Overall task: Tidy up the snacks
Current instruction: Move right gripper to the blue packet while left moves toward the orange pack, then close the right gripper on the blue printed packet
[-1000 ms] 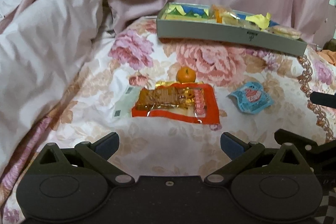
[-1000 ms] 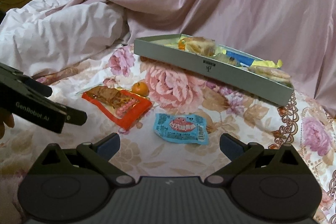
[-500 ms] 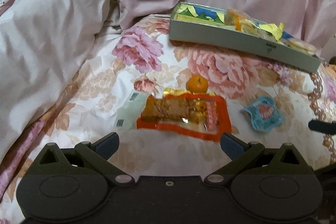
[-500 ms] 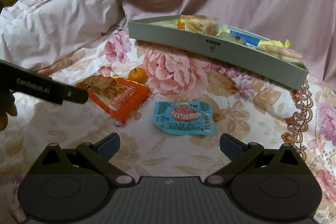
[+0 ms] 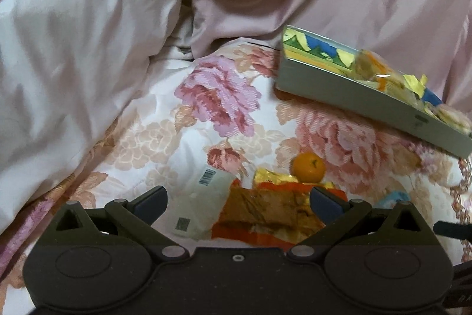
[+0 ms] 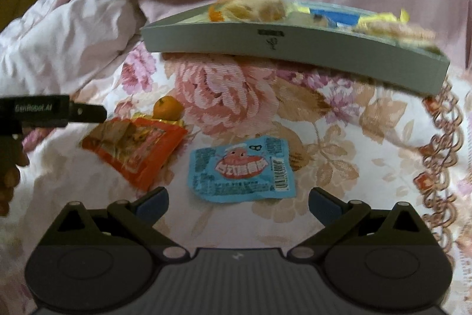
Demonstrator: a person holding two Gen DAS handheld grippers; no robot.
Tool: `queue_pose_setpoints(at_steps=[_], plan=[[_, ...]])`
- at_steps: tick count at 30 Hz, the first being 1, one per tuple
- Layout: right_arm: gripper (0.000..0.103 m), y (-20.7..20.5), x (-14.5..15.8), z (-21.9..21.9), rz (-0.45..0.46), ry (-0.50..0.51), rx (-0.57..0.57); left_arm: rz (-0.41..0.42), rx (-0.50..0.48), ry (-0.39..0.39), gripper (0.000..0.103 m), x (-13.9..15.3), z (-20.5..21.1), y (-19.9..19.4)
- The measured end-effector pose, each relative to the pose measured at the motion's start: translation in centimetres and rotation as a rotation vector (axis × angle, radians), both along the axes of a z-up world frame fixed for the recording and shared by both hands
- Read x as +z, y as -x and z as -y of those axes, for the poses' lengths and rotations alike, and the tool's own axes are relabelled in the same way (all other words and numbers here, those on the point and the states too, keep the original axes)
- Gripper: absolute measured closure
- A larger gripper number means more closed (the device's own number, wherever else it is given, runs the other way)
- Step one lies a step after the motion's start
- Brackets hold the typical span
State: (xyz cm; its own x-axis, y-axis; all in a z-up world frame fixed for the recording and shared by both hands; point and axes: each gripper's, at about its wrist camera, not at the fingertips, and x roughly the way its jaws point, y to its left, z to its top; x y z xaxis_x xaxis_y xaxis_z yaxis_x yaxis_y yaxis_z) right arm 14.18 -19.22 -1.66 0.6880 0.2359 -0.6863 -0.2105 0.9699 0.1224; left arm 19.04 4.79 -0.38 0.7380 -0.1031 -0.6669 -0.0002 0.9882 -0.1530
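Note:
An orange snack packet (image 5: 265, 214) lies on the floral bedspread, right in front of my open left gripper (image 5: 237, 201), partly between its fingers. A pale packet with barcodes (image 5: 203, 197) lies beside it on the left, and a small mandarin (image 5: 308, 166) and a gold wrapper (image 5: 273, 176) sit behind it. A blue snack packet (image 6: 242, 170) lies just ahead of my open right gripper (image 6: 237, 201). The grey box (image 6: 295, 47) holding several snacks stands farther back. In the right wrist view the orange packet (image 6: 138, 148) and the left gripper's finger (image 6: 88, 112) show at the left.
Rumpled pink and white bedding (image 5: 88, 55) rises at the left and behind the box. A person's fingers (image 6: 8, 176) show at the left edge of the right wrist view. The flowered bedspread (image 6: 368, 161) stretches out to the right of the blue packet.
Both grippers have moved forward and lower. The orange packet now lies at the left gripper's fingers, and the blue packet sits closer to the right gripper's fingers. Both stay open.

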Motion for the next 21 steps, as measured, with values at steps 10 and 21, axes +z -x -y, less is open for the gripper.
queue_pose_setpoints(at_steps=[10,21], plan=[[0.0,-3.2,-1.0,0.9,-0.003,-0.079,0.041,-0.016,0.036,0.1,0.001,-1.1,-2.5,-3.6],[0.0,-4.8,-1.7,-1.2,0.032,-0.014,0.121,-0.105,0.002,0.16,0.001,-2.6,-2.7,-4.9]])
